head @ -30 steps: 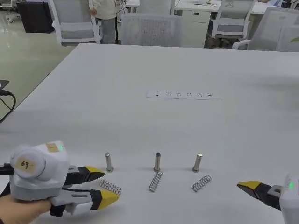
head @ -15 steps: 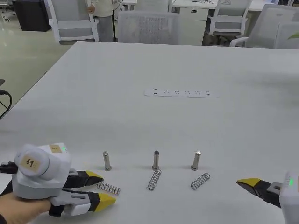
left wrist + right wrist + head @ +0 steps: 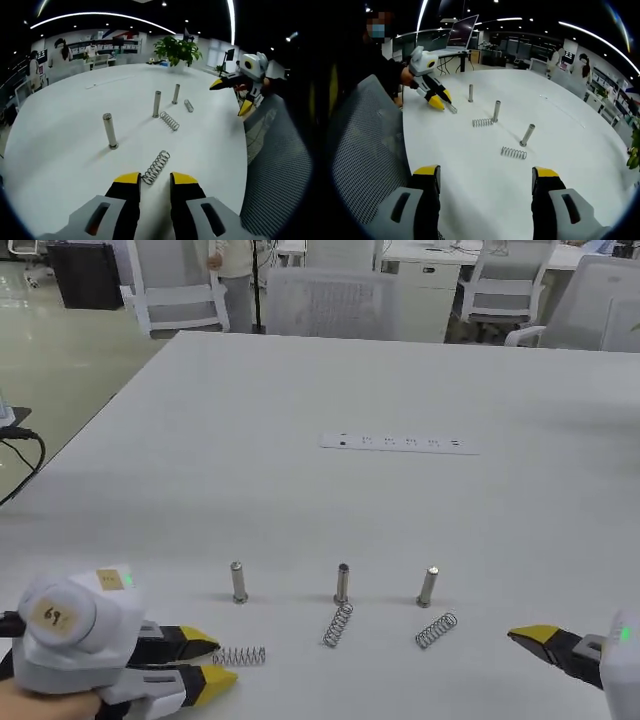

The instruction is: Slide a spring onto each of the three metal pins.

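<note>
1. The left gripper (image 3: 150, 177) held its jaws narrowly parted around the near end of the left spring (image 3: 156, 167), not yet clamped.
2. The right gripper (image 3: 487, 175) stood wide open and empty.
3. The spring lay flat near the left pin (image 3: 108, 131). This was judged the first pickup, and the next move called for closing, lifting and aligning.

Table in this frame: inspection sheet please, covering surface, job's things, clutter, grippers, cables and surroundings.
Surface: white table, no marks seen.
Job's things: three pins upright in a row, none with a spring on it; three springs lying flat, one near each pin.
Clutter: power strip farther back.
Grippers: left gripper open, tips either side of the left spring at its near end; right gripper open wide, holding nothing.
Cables: black cable off the table's left edge.
Surroundings: chairs and a person standing beyond the table.
</note>
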The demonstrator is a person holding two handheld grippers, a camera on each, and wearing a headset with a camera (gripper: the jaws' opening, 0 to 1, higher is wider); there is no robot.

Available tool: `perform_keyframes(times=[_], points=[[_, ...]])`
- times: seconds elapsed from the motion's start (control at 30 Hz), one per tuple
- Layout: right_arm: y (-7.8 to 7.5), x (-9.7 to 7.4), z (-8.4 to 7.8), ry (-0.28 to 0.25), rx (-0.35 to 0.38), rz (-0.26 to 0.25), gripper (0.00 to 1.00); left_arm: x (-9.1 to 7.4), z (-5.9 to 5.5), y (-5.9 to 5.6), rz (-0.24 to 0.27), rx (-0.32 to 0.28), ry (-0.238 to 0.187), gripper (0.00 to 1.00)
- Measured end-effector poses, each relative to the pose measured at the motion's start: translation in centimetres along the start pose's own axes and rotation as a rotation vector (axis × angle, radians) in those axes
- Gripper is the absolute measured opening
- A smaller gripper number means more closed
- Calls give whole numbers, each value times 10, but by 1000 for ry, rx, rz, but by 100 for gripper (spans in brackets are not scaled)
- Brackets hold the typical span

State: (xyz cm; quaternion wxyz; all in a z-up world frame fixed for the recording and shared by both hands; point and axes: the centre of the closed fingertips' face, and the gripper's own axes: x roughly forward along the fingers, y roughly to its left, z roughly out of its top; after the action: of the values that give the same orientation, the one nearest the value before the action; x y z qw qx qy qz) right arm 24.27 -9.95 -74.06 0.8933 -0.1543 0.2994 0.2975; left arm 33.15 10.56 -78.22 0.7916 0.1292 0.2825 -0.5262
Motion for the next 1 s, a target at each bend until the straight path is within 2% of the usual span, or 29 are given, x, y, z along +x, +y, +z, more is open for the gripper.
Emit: perform_keyframes(times=[0.23,0.5,0.73,1.0], points=[[0,0,0,1,-2,1,73,2,-1,-2,-7,17,8,12],[1,0,0,3,-3,0,73,3,-7,-14,-35,68,29,9],[0,-1,2,1,-6,-3,73,2,-9,-16,-34,77,20,8],[-2,-2,6,-2,-22,-6,73,-2,-12,-17,-19,82,11,3]])
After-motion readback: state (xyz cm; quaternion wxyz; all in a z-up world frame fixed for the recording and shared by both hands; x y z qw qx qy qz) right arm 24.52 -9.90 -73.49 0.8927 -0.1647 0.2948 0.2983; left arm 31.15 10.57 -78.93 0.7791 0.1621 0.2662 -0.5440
